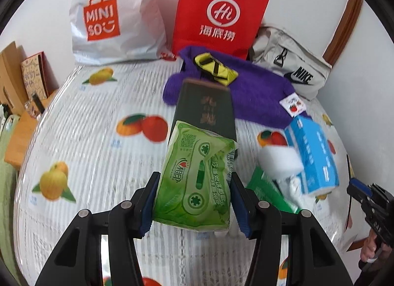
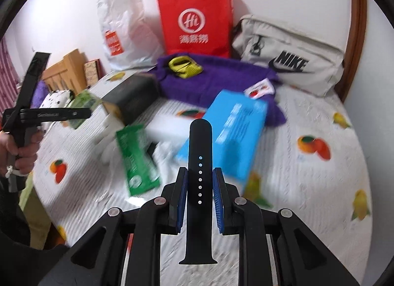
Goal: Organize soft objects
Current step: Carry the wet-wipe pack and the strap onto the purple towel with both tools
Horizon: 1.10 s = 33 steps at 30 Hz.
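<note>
My left gripper (image 1: 193, 199) is shut on a green tissue pack (image 1: 194, 180) and holds it above the fruit-print bed cover (image 1: 86, 138); the pack also shows in the right wrist view (image 2: 83, 103). My right gripper (image 2: 200, 192) is shut on a black watch strap (image 2: 199, 187) that stands upright between the fingers. On the bed lie a purple fuzzy garment (image 1: 246, 93) with a yellow-black item (image 1: 216, 69) on it, a blue tissue box (image 2: 229, 133), a dark box (image 1: 204, 111), a white block (image 2: 170, 128) and a green packet (image 2: 138, 160).
A white Miniso bag (image 1: 108, 17), a red paper bag (image 1: 219, 12) and a beige Nike bag (image 2: 290, 59) stand along the wall at the back. A wooden bedside unit (image 1: 17, 133) sits to the left. The right gripper shows at the left view's right edge (image 1: 371, 202).
</note>
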Tool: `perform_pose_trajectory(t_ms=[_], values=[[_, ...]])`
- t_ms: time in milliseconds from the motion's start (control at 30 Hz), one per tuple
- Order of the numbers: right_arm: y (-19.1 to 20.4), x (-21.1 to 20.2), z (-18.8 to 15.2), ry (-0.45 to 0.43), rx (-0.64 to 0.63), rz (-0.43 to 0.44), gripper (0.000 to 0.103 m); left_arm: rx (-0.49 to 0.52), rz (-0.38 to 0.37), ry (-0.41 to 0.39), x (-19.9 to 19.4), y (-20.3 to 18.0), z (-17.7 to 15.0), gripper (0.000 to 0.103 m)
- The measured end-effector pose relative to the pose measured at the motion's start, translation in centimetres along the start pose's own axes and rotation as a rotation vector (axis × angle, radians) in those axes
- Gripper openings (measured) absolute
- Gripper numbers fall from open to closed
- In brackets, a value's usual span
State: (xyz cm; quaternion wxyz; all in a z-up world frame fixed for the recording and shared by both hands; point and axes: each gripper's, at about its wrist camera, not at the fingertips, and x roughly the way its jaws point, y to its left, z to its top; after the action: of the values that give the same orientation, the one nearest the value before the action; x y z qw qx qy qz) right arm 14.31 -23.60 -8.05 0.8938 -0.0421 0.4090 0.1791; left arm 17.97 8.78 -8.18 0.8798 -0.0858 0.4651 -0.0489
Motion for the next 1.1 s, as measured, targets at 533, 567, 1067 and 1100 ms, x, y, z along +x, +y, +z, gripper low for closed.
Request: perform_pose_trajectory(t_ms=[533, 567, 1067, 1100], values=[[-3.6, 4.7, 8.9, -0.046, 0.04, -0.038, 0.02, -0.013, 0.014, -0.03, 3.3, -0.2, 8.6, 0.052], [-3.9, 5.0, 9.5, -0.051, 0.041, -0.038, 0.02, -0.015, 0.01, -0.028, 3.5, -0.2, 9.0, 0.052], [-7.0, 12.9, 16.3, -0.027, 0.062, -0.036, 0.02, -0.017, -0.037, 0.025, 10.2, -1.3, 15.6, 0.052], [-7.1, 13.2, 16.5, -0.023, 0.065, -0.038, 0.02, -0.018, -0.041, 0.031, 10.8, -1.5, 15.9, 0.052]])
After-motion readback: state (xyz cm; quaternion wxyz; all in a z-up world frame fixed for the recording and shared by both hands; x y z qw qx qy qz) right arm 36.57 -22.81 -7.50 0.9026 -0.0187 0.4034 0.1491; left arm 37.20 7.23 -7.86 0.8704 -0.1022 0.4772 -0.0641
